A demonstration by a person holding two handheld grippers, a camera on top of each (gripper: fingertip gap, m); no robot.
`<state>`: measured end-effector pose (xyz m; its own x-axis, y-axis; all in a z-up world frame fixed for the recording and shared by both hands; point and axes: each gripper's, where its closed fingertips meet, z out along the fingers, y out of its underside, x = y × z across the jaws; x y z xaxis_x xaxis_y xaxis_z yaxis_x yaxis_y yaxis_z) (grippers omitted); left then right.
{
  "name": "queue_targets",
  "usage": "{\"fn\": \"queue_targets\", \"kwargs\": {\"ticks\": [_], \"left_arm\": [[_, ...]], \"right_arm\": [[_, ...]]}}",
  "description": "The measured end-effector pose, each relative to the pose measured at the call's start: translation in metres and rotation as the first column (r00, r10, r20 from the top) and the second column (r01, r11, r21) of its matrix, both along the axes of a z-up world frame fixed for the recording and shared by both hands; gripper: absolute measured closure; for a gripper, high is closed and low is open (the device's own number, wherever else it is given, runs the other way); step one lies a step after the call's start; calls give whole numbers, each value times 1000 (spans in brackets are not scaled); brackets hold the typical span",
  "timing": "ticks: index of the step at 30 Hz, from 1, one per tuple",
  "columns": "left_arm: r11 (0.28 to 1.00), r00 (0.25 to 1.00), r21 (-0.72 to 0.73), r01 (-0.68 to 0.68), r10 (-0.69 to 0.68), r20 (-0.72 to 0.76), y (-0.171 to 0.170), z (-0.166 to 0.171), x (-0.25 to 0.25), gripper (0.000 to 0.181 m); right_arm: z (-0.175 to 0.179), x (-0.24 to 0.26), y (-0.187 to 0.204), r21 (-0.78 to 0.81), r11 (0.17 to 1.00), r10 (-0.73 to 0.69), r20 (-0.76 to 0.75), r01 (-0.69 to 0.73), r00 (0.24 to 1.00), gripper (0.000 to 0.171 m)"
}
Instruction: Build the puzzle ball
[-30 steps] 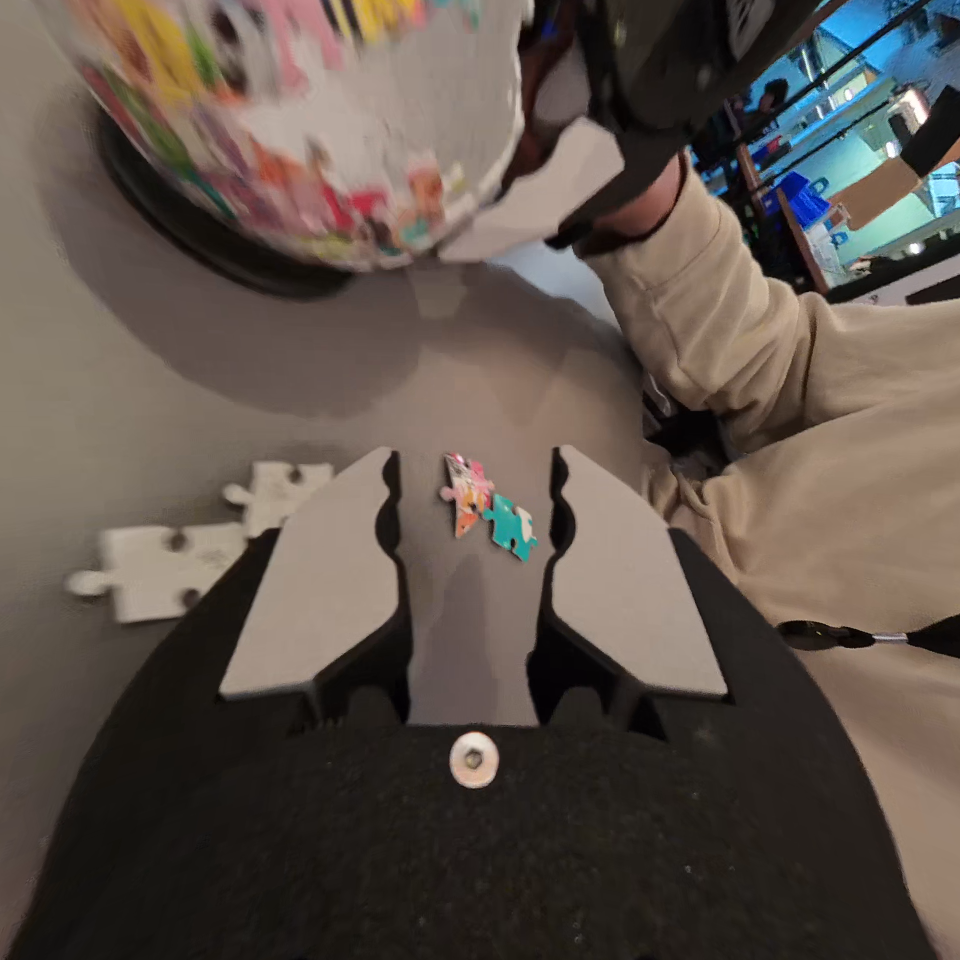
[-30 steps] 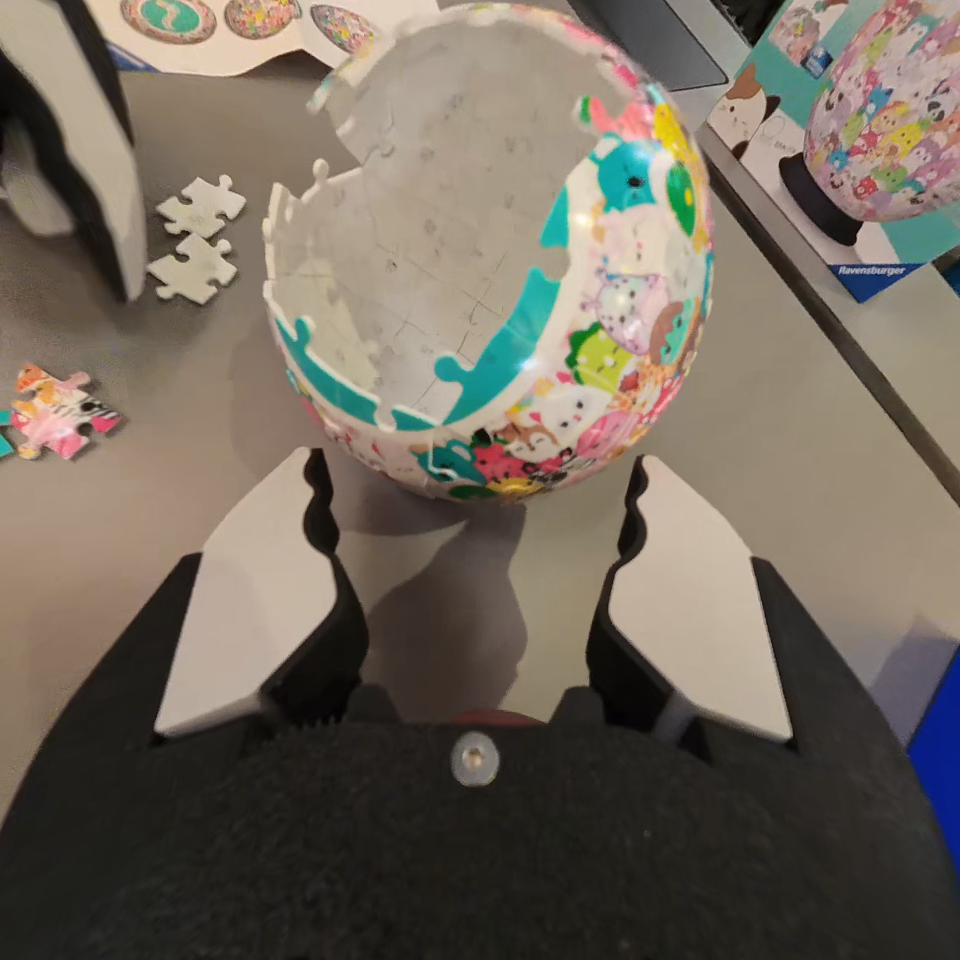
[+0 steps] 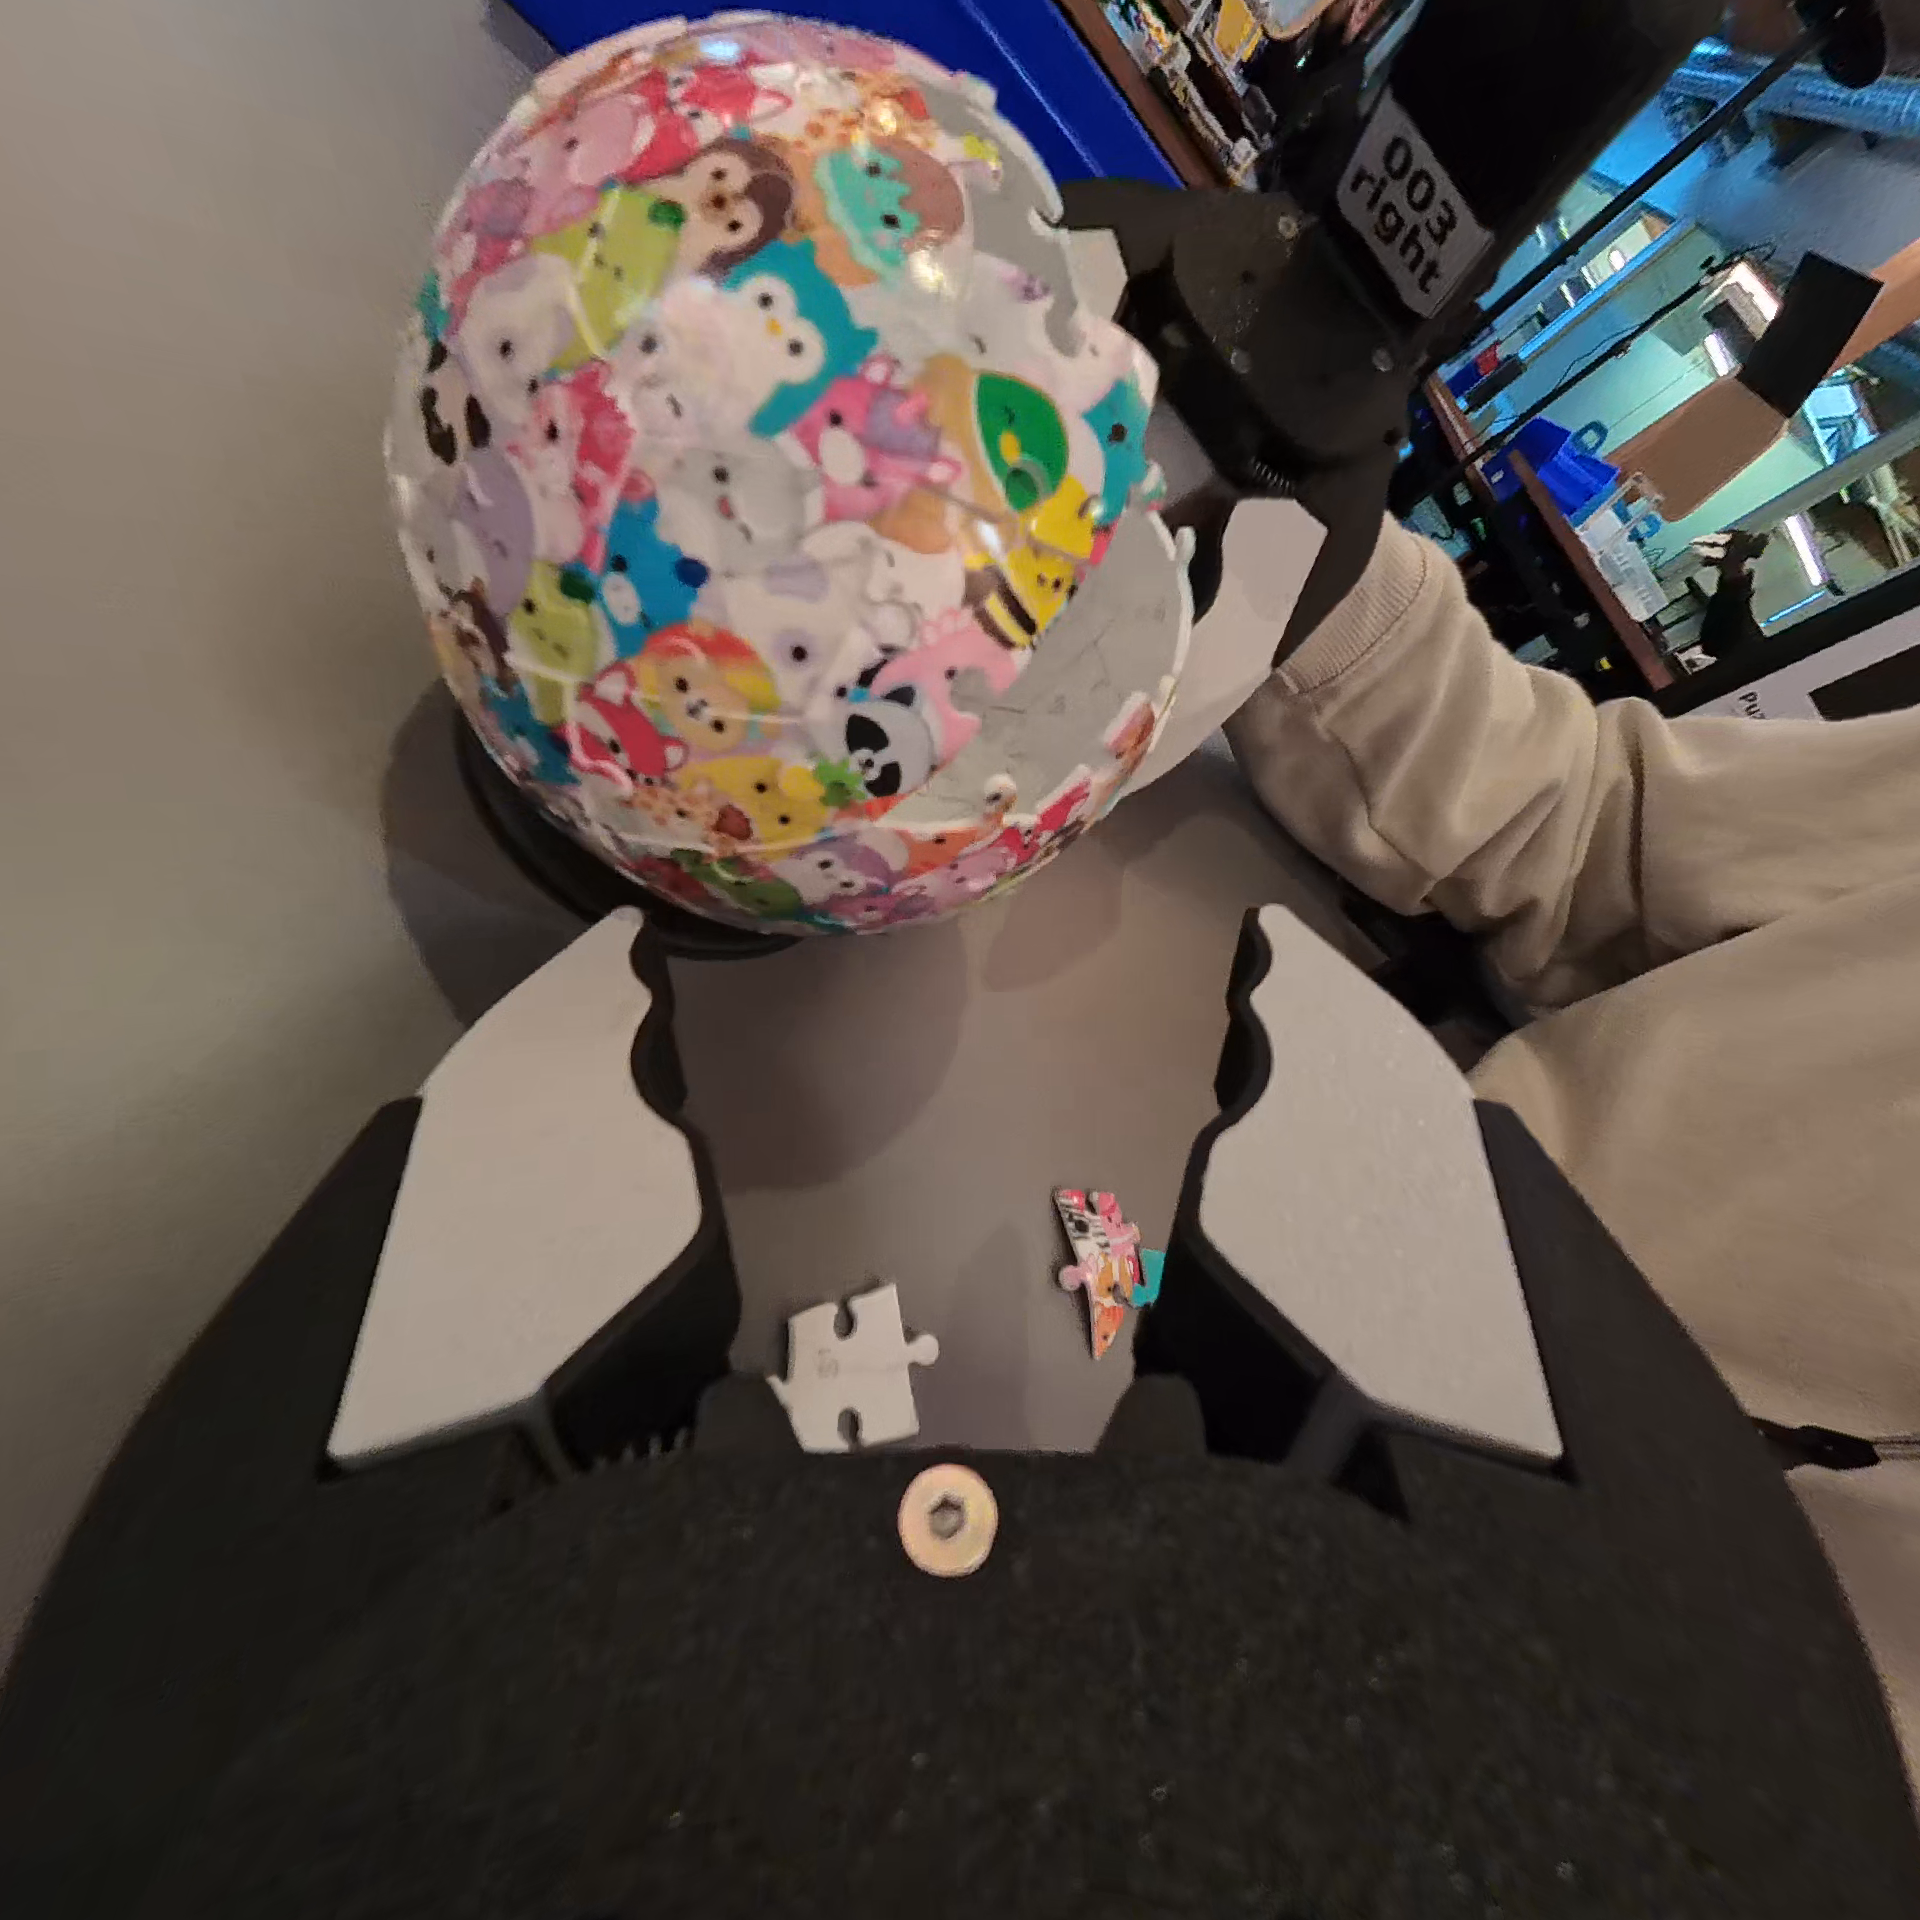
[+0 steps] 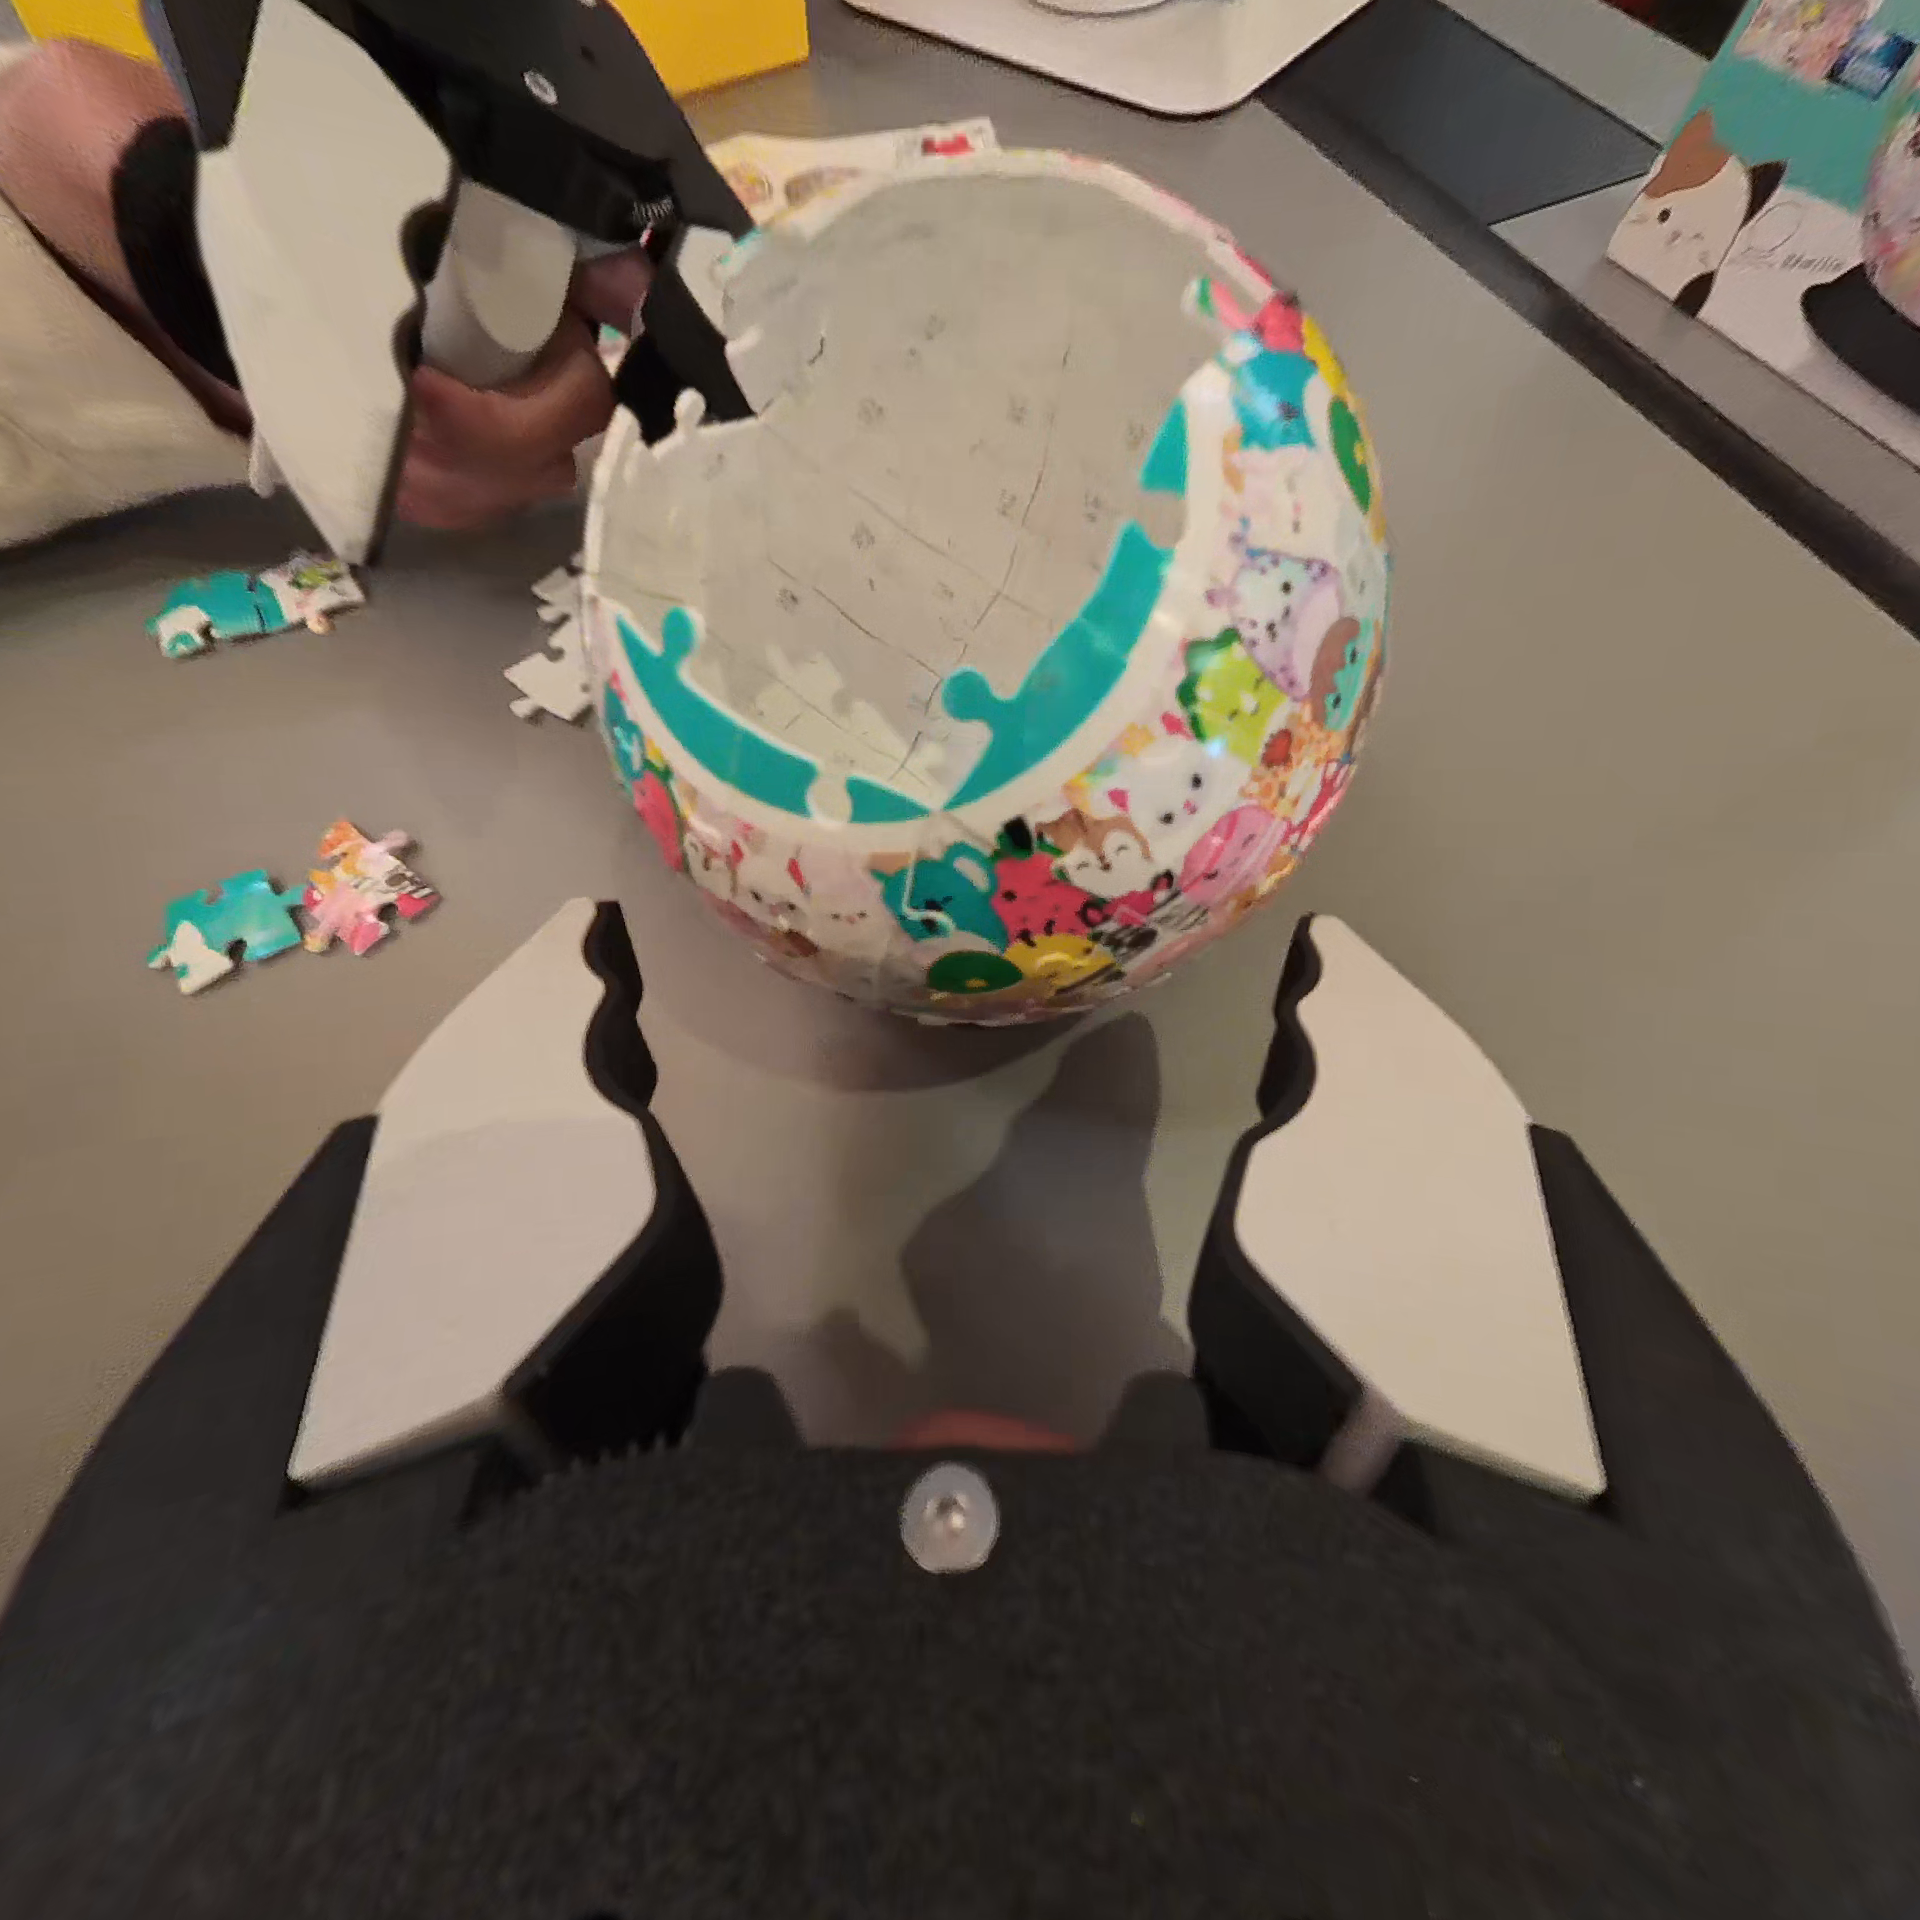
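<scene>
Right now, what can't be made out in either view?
- Stand under the puzzle ball: mostly hidden by the ball, left view; unseen in the right.
- Teal piece: mostly behind the left tongs' finger.
- White pieces, right view: partly behind the ball.

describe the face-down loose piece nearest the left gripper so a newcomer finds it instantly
Start at the puzzle ball on its black stand, then drop toward the left gripper. Between its open jaws lies a blank white piece on the grey table. The colourful piece beside it lies picture-side up.
</scene>
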<state>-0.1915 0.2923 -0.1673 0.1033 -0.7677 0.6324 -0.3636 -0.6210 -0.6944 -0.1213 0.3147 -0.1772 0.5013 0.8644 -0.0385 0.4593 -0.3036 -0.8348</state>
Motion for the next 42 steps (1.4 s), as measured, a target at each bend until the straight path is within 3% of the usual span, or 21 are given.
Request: {"fn": "queue_targets", "kwargs": {"ticks": [14,23,31,33,37,39,42], "left_arm": [[999,999,40,34,-33,-26,-21,7,1,79],[1000,1000,11,2,-2,-3,-10,4,2,81],[999,1000,27,27,-27,-11,-24,10,2,84],[999,1000,49,22,-21,-13,-25,12,-2,95],[992,996,105,-76,70,62,-5,31,-21,147],[977,985,164,-140,120,122,6,43,-27,181],[939,972,267,-218,185,145,20,49,-28,181]], "right_arm": [[-4,-13,5,-172,980,66,-175,-97,982,52],[15,0,-2,-33,995,94,-124,-99,988,56],[9,-5,-2,-64,991,104,-139,-113,985,49],[6,-6,0,-82,990,104,-147,-117,984,51],[12,11,4,-80,995,45,-144,-57,988,55],[23,23,4,-47,999,-1,-119,-4,993,62],[41,32,1,13,999,-50,-110,52,993,75]]}}
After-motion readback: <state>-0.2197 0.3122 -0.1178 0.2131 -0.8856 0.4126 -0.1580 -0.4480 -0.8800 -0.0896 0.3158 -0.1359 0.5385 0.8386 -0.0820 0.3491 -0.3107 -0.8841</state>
